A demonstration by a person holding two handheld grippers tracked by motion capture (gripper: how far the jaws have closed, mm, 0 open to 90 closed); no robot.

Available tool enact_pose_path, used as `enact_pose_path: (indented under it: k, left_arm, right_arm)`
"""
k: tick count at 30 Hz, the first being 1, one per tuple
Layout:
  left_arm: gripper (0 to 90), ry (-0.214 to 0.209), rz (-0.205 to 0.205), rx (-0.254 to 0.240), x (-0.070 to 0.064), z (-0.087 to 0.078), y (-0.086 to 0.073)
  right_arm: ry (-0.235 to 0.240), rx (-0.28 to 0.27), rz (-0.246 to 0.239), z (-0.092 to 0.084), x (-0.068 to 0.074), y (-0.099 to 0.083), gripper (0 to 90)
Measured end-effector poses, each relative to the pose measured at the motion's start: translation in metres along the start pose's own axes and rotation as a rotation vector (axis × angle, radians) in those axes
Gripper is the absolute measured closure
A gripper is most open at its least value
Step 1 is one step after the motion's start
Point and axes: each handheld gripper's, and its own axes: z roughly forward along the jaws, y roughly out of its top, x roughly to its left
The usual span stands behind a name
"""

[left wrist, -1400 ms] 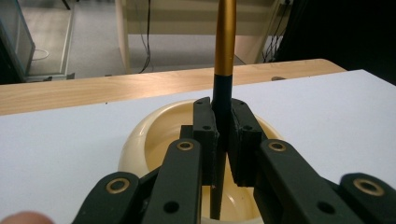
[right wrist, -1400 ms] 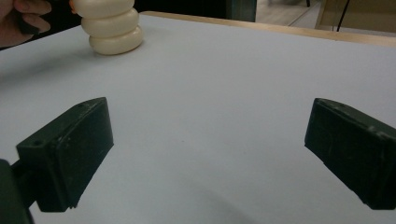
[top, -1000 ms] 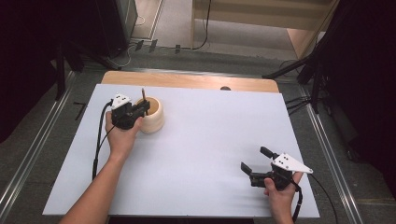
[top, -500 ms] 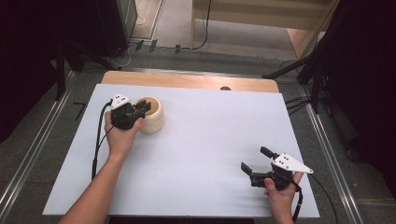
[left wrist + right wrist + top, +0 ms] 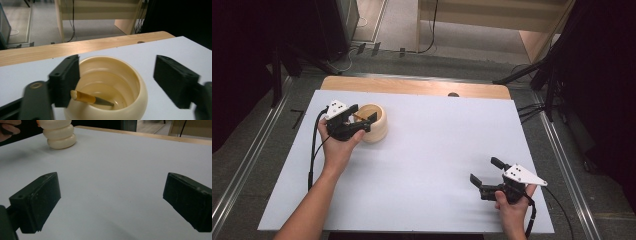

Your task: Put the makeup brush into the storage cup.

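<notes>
Left gripper (image 5: 116,85) is hovering wide open over the cream ribbed ceramic bowl (image 5: 107,87) at the white table's (image 5: 437,150) far-left, gripping nothing; a yellow-handled knife (image 5: 91,98) is lying inside. Jaw is risking clipping the rim, tipping it. Right gripper (image 5: 484,175) is idling open, empty.

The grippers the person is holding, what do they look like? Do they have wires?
Each gripper is black with two blocky, flat-faced black jaws. The left gripper and the right gripper each carry a pale grey three-cornered plate with small dark dots on top. A black cable trails from the left one along the bare forearm; another hangs from the right. No sleeves show.
</notes>
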Motion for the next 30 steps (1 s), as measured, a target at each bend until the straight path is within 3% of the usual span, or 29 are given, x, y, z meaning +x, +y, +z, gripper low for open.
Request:
enact_pose_path:
  k: [4,8,22,30]
  left_arm:
    - [9.7,-0.014,0.024,-0.018,-0.003,-0.006,0.000]
    - [0.1,-0.020,0.007,-0.044,0.000,-0.014,-0.001]
    - [0.0,0.015,0.027,-0.078,0.002,-0.040,-0.018]
    - [0.0,0.013,0.045,-0.065,-0.001,-0.050,-0.027]
  right_arm:
    - [0.000,0.000,0.002,0.000,0.000,0.000,1.5]
    - [0.001,-0.004,0.003,0.000,0.000,0.000,1.6]
    - [-0.001,-0.004,0.002,0.000,0.001,0.001,1.5]
    - [-0.001,-0.005,0.001,0.000,0.001,0.001,1.5]
